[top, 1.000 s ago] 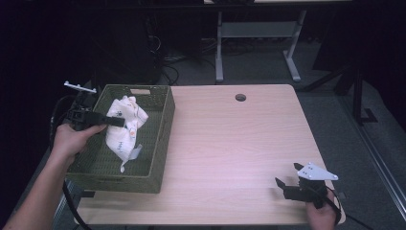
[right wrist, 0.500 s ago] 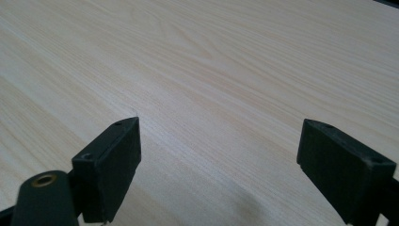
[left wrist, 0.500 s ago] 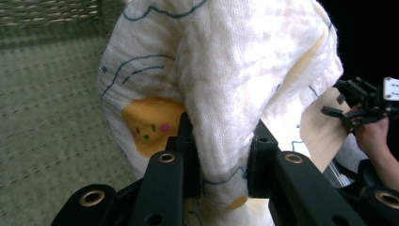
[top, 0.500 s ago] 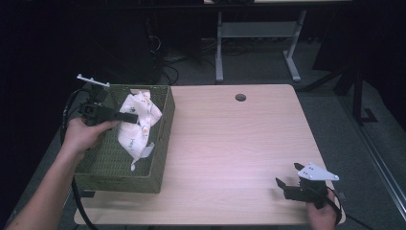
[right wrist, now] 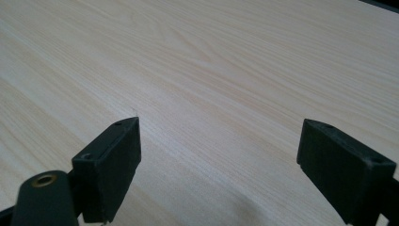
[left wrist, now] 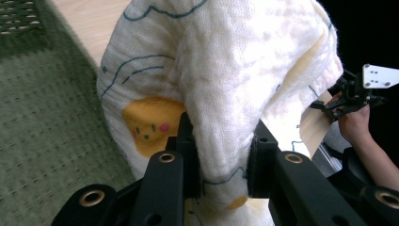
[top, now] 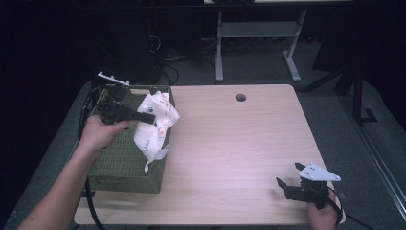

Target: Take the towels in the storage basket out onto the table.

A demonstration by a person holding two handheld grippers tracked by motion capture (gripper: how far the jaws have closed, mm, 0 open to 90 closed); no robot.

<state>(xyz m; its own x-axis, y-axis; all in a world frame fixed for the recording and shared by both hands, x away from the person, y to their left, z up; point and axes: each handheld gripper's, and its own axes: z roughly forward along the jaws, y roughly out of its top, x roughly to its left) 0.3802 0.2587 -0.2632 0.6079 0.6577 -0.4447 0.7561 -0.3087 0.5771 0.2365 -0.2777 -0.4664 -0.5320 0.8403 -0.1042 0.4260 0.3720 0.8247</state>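
White cloth (top: 155, 125) with yellow prints and thin dark line marks, pinched in my left claw (top: 150, 116); vs half a second back it has come up and toward the far end of the green basket (top: 125, 165), and vs a second back it is clearly higher and further from me. Now the cloth hangs over the basket's right rim, bunched at the top near the far right corner, its tail dangling down beside the right wall, lowest tip just above the rim edge near the bench (top: 230, 143). In the left gripper view the cloth (left wrist: 221, 84) is squeezed between my two black jaws, left claw (left wrist: 221, 155) closed tight on a thick fold, fabric bulging above and spilling to both sides; a yellow face print sits just left of the jaws. Green weave of the basket (left wrist: 42, 122) lies at left below. My left hand (top: 98, 134) grips the tool over the basket's far half, forearm running in from bottom left, cable looping beside the basket. My right claw (top: 287, 184) has not moved, sits at the near right corner of the bench, jaws spread wide, nothing between them; right gripper view shows right claw (right wrist: 219, 160) apart over bare light wood (right wrist: 211, 61). Right hand (top: 321, 215) low at the bench edge.
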